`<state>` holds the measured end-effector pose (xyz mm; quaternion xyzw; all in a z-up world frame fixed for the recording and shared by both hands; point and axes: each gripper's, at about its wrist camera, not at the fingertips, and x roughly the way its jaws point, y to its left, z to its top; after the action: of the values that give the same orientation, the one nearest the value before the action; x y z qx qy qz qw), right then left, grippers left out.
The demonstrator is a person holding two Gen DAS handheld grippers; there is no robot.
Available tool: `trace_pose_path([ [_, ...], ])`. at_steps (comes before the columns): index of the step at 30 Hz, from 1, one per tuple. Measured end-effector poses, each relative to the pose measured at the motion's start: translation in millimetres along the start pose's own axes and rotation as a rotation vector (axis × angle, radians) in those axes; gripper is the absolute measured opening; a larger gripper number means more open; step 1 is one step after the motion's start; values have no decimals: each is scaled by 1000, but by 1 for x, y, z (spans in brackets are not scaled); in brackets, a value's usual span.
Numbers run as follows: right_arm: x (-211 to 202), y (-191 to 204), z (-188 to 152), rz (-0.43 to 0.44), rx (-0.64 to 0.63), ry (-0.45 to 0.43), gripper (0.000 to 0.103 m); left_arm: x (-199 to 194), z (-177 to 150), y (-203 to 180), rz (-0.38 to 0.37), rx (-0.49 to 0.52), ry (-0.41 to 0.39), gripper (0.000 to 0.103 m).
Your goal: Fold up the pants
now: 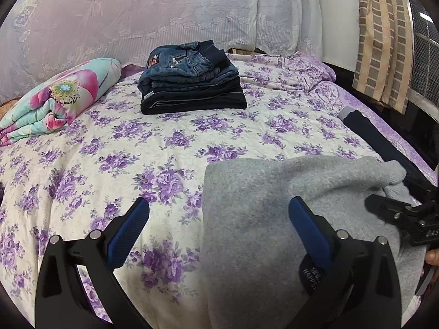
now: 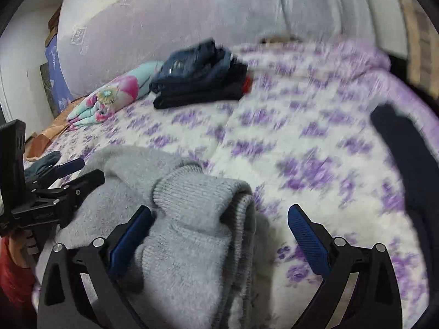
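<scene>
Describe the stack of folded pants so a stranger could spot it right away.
On the purple-flowered bedspread, look toward the far side near the lace curtain. The stack of folded pants sits right of the rolled flowery quilt; it alone is dark denim and black.

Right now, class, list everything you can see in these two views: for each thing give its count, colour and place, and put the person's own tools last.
Grey pants: one, grey knit, near right of the bed, cuffs folded over.
Stack of folded pants: one stack, blue denim on black, far middle of the bed.
Rolled quilt: one, turquoise with pink flowers, far left.
Dark garment: one, navy with grey end, right edge.
Bedsheet: one, white with purple flowers, covering the bed.
Curtain: one, beige checked, far right.
Left gripper: black with blue pads, open.
Right gripper: same, open astride the cuffs.
</scene>
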<state>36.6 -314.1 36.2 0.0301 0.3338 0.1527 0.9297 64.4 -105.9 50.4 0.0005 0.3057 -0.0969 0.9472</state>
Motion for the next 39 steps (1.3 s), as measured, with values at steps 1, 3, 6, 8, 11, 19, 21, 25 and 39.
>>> trace_pose_path([
  [1,-8,6,0,-31,-25,-41,99,0,0,1,1,-2,0,99],
  [3,-33,20,-5,-69,-84,-133,100,0,0,2,0,-8,3,99],
  [6,-51,40,-17,-23,-167,-147,100,-1,1,2,0,-8,3,99],
  [8,-38,53,-27,-68,-249,-62,100,-1,1,2,1,-5,2,99],
  [11,-24,47,-24,-40,-215,32,100,-1,1,1,6,2,1,99],
  [19,-50,47,-32,-53,-191,-102,100,-2,0,3,10,-1,-5,99],
  [21,-55,56,-35,-51,-242,-129,100,-3,-1,2,13,1,-7,99],
  [25,-35,67,-34,-84,-294,-21,100,-5,-2,2,18,3,-10,99],
  [39,-39,56,-33,-23,-242,-18,100,-22,-23,27,-89,-145,1,99],
])
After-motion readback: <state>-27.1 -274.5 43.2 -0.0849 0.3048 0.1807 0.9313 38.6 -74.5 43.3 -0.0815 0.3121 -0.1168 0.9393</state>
